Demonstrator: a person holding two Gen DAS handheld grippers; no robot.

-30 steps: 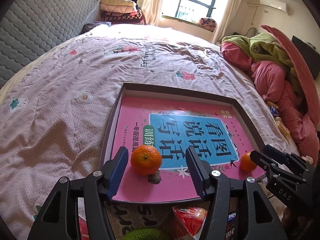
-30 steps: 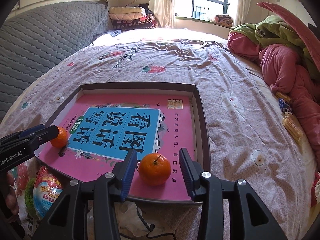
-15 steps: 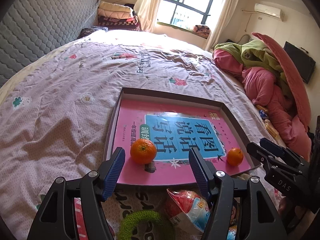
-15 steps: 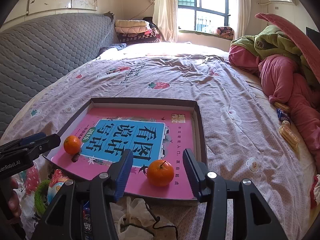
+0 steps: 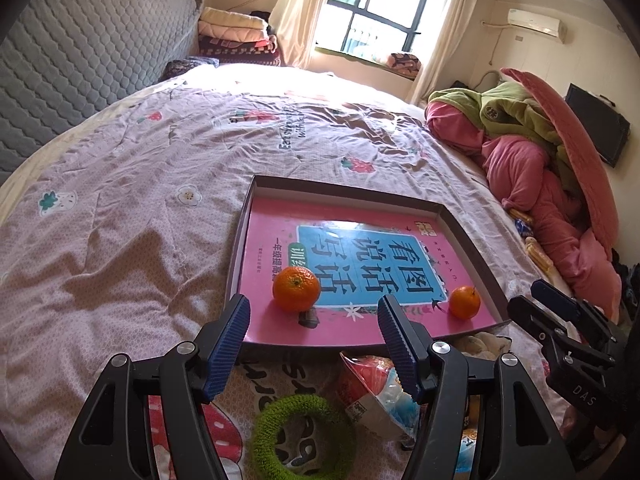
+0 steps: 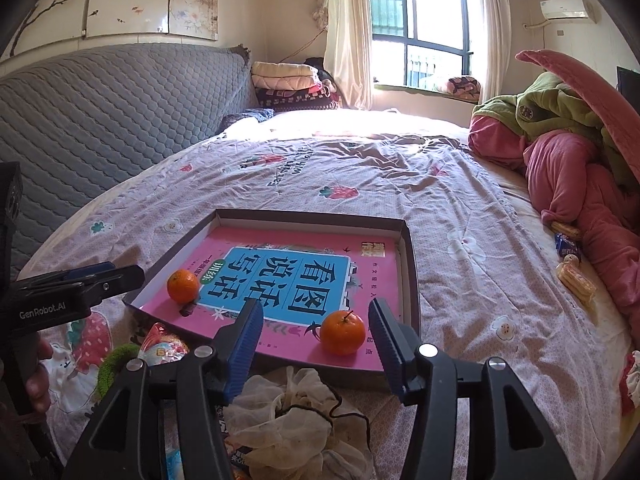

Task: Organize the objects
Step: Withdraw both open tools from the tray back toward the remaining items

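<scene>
A dark shallow box (image 5: 468, 236) on the bed holds a pink and blue book (image 5: 360, 248). Two tangerines rest on the book: one at its near left (image 5: 296, 285) (image 6: 183, 286), one at its near right (image 5: 464, 301) (image 6: 343, 332). My left gripper (image 5: 313, 312) is open, drawn back short of the left tangerine, nothing between its fingers. My right gripper (image 6: 315, 314) has its jaws opening; the right tangerine lies just beyond the tips, untouched. A small dark bit (image 5: 309, 318) lies beside the left tangerine.
In front of the box lie a green knitted ring (image 5: 298, 436), a red snack packet (image 5: 368, 384) and a pale mesh bag (image 6: 296, 412). A pink and green bedding heap (image 5: 532, 152) fills the right side, with wrapped snacks (image 6: 576, 280) beside it. A grey headboard (image 6: 100, 120) stands left.
Both grippers have pulled back and risen away from the tangerines, and their jaws stand wider. The two tangerines stay on the book. The items in front of the box have come into view.
</scene>
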